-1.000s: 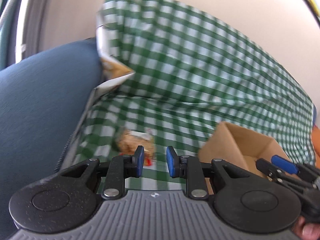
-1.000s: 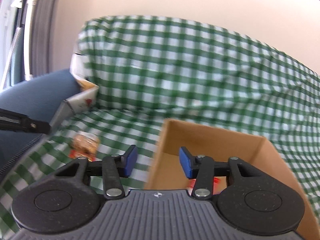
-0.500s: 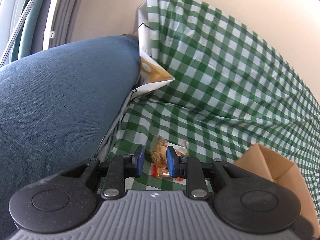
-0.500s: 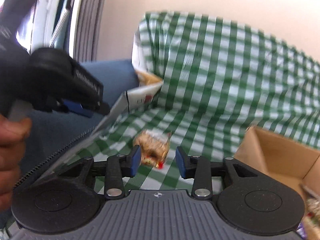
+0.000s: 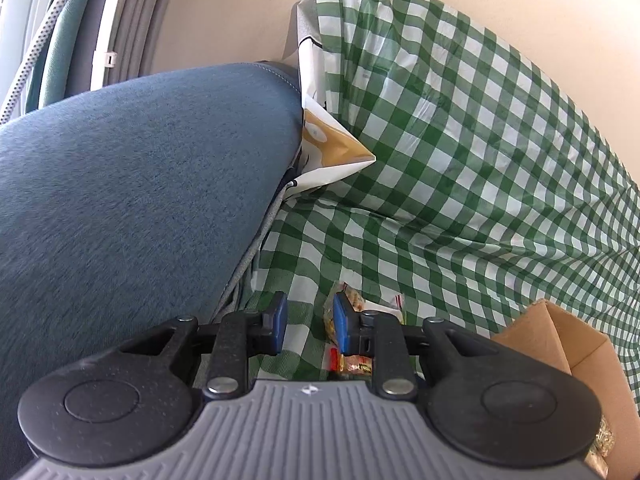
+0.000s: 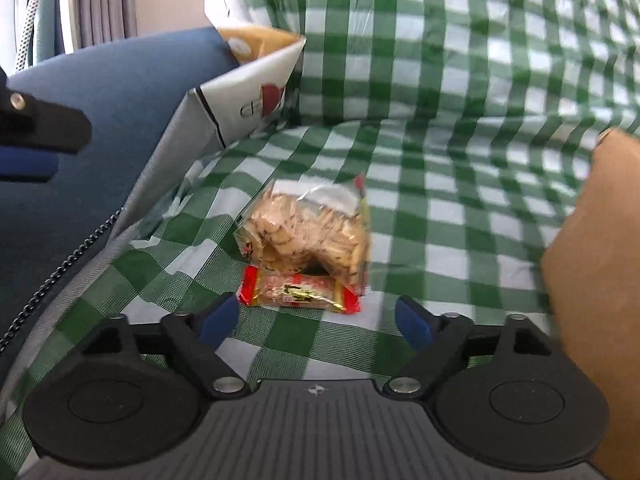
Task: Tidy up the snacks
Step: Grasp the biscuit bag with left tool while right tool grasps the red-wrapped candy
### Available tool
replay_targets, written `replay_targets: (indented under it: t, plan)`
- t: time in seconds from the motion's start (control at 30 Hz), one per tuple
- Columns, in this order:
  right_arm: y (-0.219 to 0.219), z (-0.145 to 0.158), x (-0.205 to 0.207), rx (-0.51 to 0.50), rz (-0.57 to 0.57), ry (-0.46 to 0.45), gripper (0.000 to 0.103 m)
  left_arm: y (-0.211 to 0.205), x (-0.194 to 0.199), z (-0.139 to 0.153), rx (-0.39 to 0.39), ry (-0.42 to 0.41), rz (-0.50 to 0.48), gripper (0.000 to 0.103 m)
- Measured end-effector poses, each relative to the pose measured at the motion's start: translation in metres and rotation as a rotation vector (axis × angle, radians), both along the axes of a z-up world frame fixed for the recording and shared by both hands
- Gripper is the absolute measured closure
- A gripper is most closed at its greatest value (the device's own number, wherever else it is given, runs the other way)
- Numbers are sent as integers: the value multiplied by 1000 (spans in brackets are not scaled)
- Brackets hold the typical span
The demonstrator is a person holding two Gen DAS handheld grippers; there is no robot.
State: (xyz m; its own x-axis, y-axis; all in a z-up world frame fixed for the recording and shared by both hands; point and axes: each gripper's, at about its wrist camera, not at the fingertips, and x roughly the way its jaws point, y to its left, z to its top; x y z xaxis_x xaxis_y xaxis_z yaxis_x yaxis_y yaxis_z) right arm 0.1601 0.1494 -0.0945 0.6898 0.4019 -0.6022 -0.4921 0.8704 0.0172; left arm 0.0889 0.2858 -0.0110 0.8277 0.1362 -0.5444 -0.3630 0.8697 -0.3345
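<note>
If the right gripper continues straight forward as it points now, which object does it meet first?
Probably the red-wrapped snack, which lies just ahead of the right gripper, between its jaws that have just been opening. The clear bag of crackers sits right behind it. Depth is uncertain.

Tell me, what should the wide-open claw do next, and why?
Probably ease the right claw forward and down around the small red snack bar, then close. Its jaws have just been opening with nothing between them, and the bar lies just ahead on the checked cloth, in front of the clear snack bag.
</note>
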Motion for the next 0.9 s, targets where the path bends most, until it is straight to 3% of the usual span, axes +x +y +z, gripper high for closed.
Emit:
replay_targets:
  t: [0.17, 0.23, 0.33, 0.6, 0.77, 0.9]
  plan:
    - [5, -7, 8, 5, -2, -4, 15, 3, 25, -10, -12, 37, -42, 72]
    - [3, -6, 6, 16, 1, -15, 33, 3, 38, -16, -38, 60, -77, 66]
    - [-3, -4, 3, 8, 3, -31, 43, -4, 57, -23, -48, 97, -111, 61]
    - [-29, -5, -8, -31, -117, -44, 45, -29, 100, -39, -55, 159, -165, 28]
    - [-45, -4, -23, -61, -181, -37, 44, -38, 123, -49, -61, 193, -174, 15]
    - [-53, -5, -28, -79, -164, -43, 44, -53, 140, -61, 20, 279, -151, 14]
